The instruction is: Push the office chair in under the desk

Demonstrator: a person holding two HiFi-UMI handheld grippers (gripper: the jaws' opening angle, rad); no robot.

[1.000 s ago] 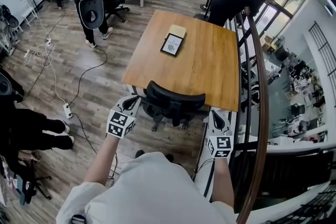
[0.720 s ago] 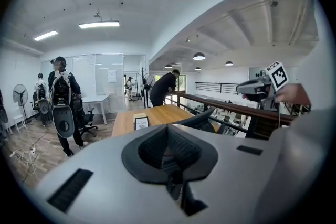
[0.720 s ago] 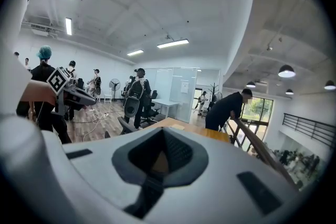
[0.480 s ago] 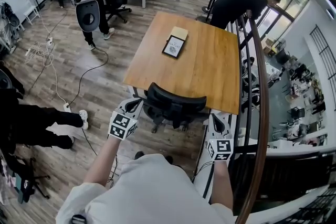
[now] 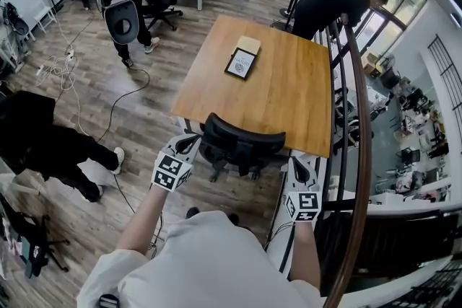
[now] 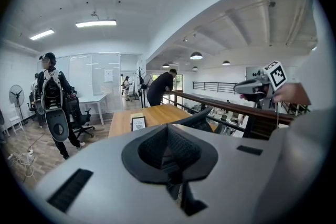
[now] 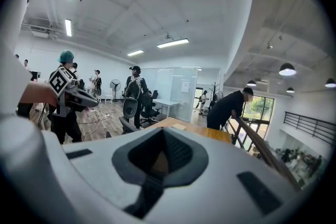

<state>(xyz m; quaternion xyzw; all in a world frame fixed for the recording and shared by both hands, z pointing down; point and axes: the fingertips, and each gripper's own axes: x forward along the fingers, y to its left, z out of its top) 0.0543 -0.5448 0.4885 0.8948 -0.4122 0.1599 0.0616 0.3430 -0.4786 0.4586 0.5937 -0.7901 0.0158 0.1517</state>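
Note:
The black office chair (image 5: pixel 242 143) stands at the near edge of the wooden desk (image 5: pixel 274 86), its backrest towards me and its seat partly under the top. My left gripper (image 5: pixel 192 143) is shut and empty, its tip right beside the backrest's left end. Off the backrest's right end, my right gripper (image 5: pixel 296 165) is also shut with nothing in it. In the left gripper view the backrest (image 6: pixel 198 119) rises past the closed jaws, with the right gripper (image 6: pixel 258 86) beyond it. The right gripper view shows the left gripper (image 7: pixel 73 96) and the desk (image 7: pixel 197 132).
A framed card (image 5: pixel 240 63) and a yellow pad (image 5: pixel 247 44) lie on the desk. A curved railing (image 5: pixel 359 155) runs close on the right, where a person (image 5: pixel 328 0) leans. Another person (image 5: pixel 43 144) bends at the left. Cables (image 5: pixel 108 119) cross the floor.
The person in black at the left has moved further into view and bent over. The chair and both grippers sit almost where they were.

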